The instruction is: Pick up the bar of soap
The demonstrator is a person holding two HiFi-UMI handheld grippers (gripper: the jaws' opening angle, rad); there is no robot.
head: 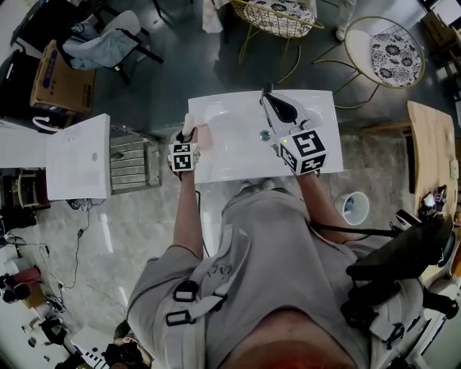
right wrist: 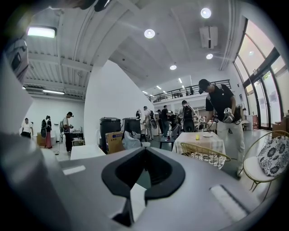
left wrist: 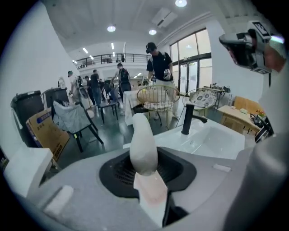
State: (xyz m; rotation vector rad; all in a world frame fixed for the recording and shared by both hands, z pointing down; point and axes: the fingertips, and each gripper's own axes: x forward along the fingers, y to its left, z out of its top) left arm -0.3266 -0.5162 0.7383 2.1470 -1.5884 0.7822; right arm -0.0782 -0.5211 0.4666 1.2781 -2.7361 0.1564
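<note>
In the left gripper view a pale, rounded bar of soap (left wrist: 143, 143) stands edge-on between the jaws of my left gripper (left wrist: 151, 180), which is shut on it. A pinkish slab (left wrist: 152, 195) lies just under it, close to the camera. From the head view the left gripper (head: 193, 135) holds the soap (head: 189, 127) over the left rim of the white sink (head: 238, 155), with a pinkish patch (head: 204, 137) beside it. My right gripper (head: 276, 108) hangs over the basin next to the black faucet (left wrist: 187, 118). Its jaws are together with nothing between them (right wrist: 137, 198).
A second white basin (head: 75, 155) stands to the left with a metal rack (head: 130, 164) between. Wire chairs (head: 277, 18) and a wooden table (head: 432, 151) stand beyond and to the right. A small bin (head: 353, 207) sits on the floor. People stand in the background.
</note>
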